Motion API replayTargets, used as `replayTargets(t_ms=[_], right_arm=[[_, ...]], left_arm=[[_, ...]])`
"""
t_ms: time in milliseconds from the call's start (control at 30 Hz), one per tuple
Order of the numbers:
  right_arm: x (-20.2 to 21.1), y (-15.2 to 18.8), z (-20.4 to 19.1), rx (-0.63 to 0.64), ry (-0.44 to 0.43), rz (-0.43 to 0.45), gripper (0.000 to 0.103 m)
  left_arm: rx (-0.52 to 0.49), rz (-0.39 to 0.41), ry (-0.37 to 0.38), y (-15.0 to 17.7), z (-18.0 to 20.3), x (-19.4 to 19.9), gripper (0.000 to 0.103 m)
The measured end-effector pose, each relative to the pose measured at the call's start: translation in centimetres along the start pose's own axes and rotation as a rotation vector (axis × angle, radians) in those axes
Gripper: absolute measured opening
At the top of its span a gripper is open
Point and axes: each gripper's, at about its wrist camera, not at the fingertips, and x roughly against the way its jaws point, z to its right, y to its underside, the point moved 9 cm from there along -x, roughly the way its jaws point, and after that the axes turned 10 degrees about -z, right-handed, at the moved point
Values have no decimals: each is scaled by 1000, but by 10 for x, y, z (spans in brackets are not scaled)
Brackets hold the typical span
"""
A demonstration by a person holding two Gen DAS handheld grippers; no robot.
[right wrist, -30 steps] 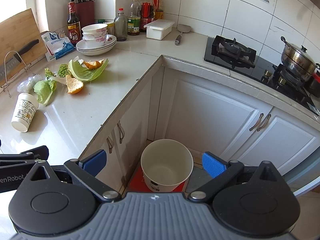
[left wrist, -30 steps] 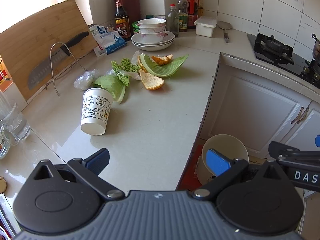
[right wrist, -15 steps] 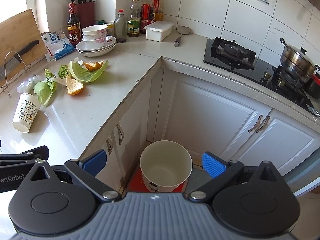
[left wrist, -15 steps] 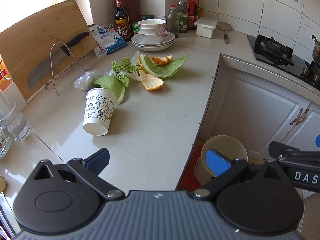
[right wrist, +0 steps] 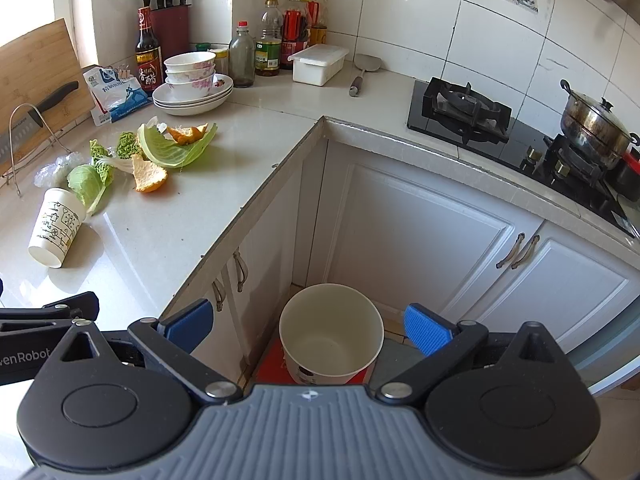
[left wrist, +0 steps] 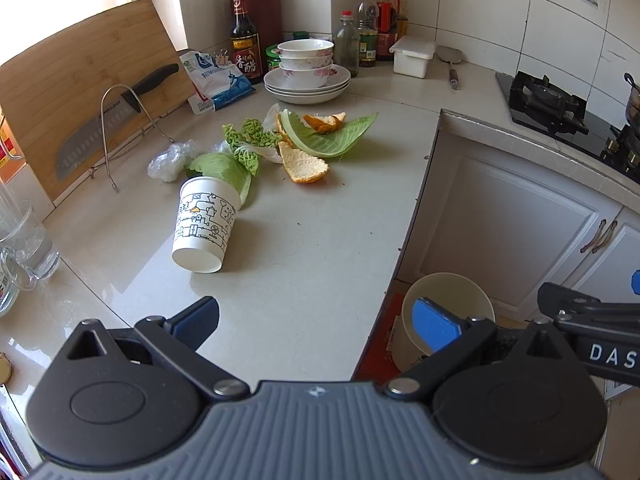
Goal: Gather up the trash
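A printed paper cup point(left wrist: 204, 224) lies tipped on the counter, mouth toward me; it also shows in the right wrist view point(right wrist: 56, 226). Behind it lie cabbage leaves point(left wrist: 328, 136), orange peel point(left wrist: 302, 164) and a crumpled plastic wrap point(left wrist: 170, 158). A cream bin point(right wrist: 332, 330) stands on the floor by the cabinets, also seen in the left wrist view point(left wrist: 448, 296). My left gripper point(left wrist: 316, 322) is open and empty above the counter's front part, short of the cup. My right gripper point(right wrist: 306, 326) is open and empty above the bin.
Stacked bowls and plates point(left wrist: 306, 70), bottles point(left wrist: 362, 40), a knife block, a cutting board with a knife on a rack point(left wrist: 112, 116) and a blue-white bag point(left wrist: 216, 80) line the back. A glass jug point(left wrist: 24, 240) stands left. A gas stove point(right wrist: 464, 110) with a pot point(right wrist: 594, 122) is right.
The left gripper has moved slightly forward toward the cup. The right gripper has shifted a little over the bin. Both stay open.
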Motion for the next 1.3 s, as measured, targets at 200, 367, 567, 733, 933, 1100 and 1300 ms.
replayTargets(t_ms=[200, 367, 567, 733, 933, 1100, 1300], right_arm=[[0, 0, 0, 0, 0, 0, 103], [0, -1, 0, 0, 1, 0, 103], [0, -2, 0, 1, 1, 1, 103], [0, -2, -1, 1, 1, 2, 103], [0, -3, -1, 2, 2, 2, 103], [0, -6, 1, 7, 2, 4, 103], [-3, -10, -1, 16, -2, 5, 103]], left_arm=[[1, 1, 0, 0, 0, 0, 102], [1, 1, 1, -1, -1, -1, 102], [3, 1, 2, -1, -1, -1, 102], [3, 1, 2, -1, -1, -1, 102], [3, 1, 2, -2, -1, -1, 102], [7, -1, 1, -3, -1, -3, 102], [11, 0, -1, -4, -1, -5, 102]])
